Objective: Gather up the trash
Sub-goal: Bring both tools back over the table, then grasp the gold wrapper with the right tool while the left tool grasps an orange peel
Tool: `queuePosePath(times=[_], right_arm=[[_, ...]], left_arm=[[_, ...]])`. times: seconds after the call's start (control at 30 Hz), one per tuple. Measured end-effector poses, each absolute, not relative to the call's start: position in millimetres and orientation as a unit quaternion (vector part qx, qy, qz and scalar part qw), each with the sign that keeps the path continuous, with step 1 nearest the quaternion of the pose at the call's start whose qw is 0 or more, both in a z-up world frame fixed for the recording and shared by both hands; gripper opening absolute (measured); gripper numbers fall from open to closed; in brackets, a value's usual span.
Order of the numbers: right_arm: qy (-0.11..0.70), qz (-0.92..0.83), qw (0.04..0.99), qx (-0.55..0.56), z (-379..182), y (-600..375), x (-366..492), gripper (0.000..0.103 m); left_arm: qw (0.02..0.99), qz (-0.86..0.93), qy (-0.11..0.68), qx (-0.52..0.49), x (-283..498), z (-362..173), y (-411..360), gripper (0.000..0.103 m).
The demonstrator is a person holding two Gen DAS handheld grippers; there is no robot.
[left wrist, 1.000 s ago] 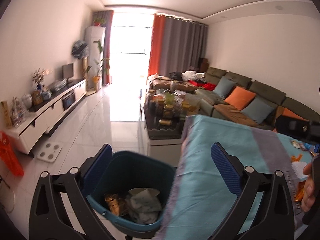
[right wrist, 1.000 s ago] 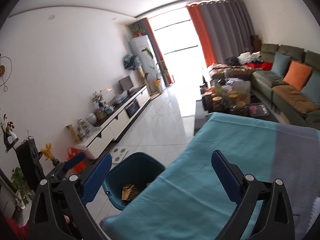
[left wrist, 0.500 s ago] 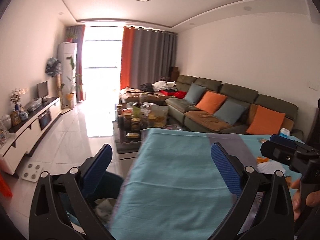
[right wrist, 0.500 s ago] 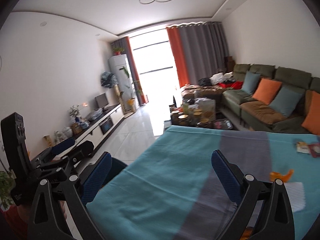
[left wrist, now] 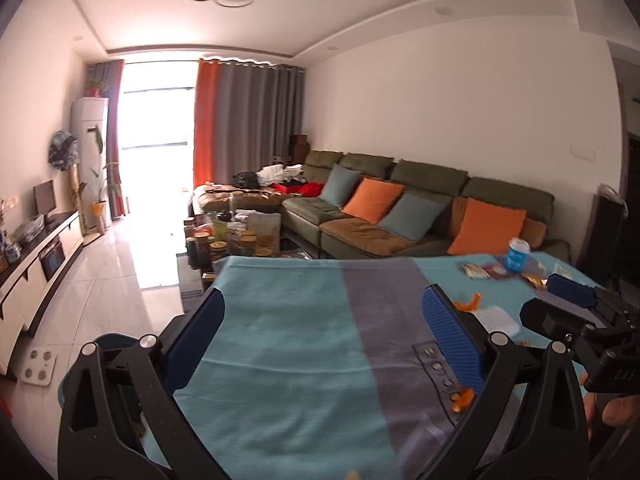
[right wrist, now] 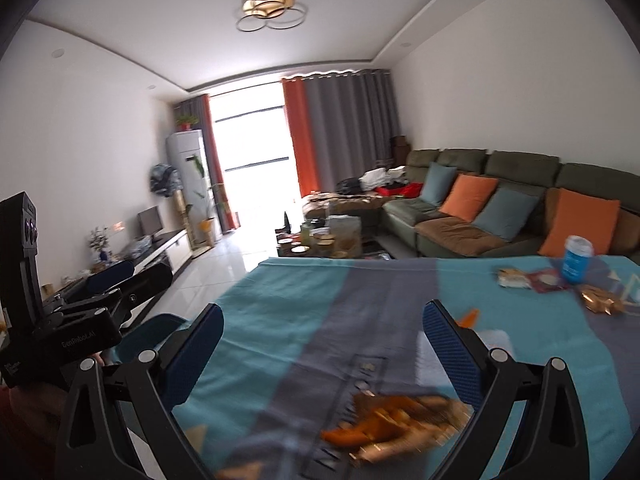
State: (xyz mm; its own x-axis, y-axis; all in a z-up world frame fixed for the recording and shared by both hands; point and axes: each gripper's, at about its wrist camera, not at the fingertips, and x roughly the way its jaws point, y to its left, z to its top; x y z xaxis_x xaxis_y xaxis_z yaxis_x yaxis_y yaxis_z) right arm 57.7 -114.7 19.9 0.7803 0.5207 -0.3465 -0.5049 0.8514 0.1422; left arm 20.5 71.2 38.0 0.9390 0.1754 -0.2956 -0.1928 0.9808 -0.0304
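Note:
My left gripper (left wrist: pixel 324 334) hangs open and empty over a table with a teal and grey cloth (left wrist: pixel 288 320). The teal bin (left wrist: pixel 106 342) peeks out low at the left, behind its left finger. My right gripper (right wrist: pixel 324 342) is open too, above a blurred heap of orange peel (right wrist: pixel 396 420) near the table's front. Further right lie a white tissue (right wrist: pixel 496 338), an orange peel piece (right wrist: pixel 468 317), snack wrappers (right wrist: pixel 514 278), a gold wrapper (right wrist: pixel 600 300) and a blue cup (right wrist: pixel 576 260).
The bin (right wrist: pixel 156 330) stands on the tiled floor off the table's left edge. Beyond the table are a cluttered coffee table (left wrist: pixel 232 236), a green sofa with cushions (left wrist: pixel 400 208) and a TV cabinet (left wrist: pixel 44 248) on the left wall.
Both views have swung up and to the right, away from the bin. The bin has slid to the lower left, and the trash on the table's right side has come into sight.

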Motion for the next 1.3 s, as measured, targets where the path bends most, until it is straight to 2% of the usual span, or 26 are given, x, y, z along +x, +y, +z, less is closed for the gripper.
queuePosePath(times=[0.33,0.73,0.87,1.03,1.1,1.23,1.3], right_arm=[[0.231,0.188,0.954,0.024,-15.4,-163.6,42.9,0.096],[0.307,0.173,0.935,0.047,-49.2,-165.8,66.8,0.095],[0.328,0.174,0.927,0.055,-57.4,-164.0,78.2,0.083],[0.332,0.185,0.924,0.044,-58.8,-156.7,78.8,0.075],[0.339,0.180,0.922,0.045,-61.1,-157.4,82.8,0.066],[0.348,0.181,0.919,0.051,-63.8,-159.8,88.4,0.057],[0.353,0.185,0.916,0.055,-65.5,-160.5,90.1,0.048]], left_arm=[[0.985,0.028,0.168,-0.017,28.9,9.9,29.2,0.097],[0.983,-0.001,0.186,-0.008,36.3,-1.7,11.3,0.097],[0.981,-0.002,0.193,-0.010,41.3,-4.8,12.4,0.097],[0.979,-0.007,0.204,-0.012,48.2,-10.2,12.1,0.097],[0.977,-0.010,0.211,-0.012,51.1,-12.8,11.2,0.097],[0.975,-0.019,0.223,-0.010,57.1,-19.4,9.2,0.097],[0.973,-0.027,0.230,-0.006,61.6,-24.5,5.6,0.097]])
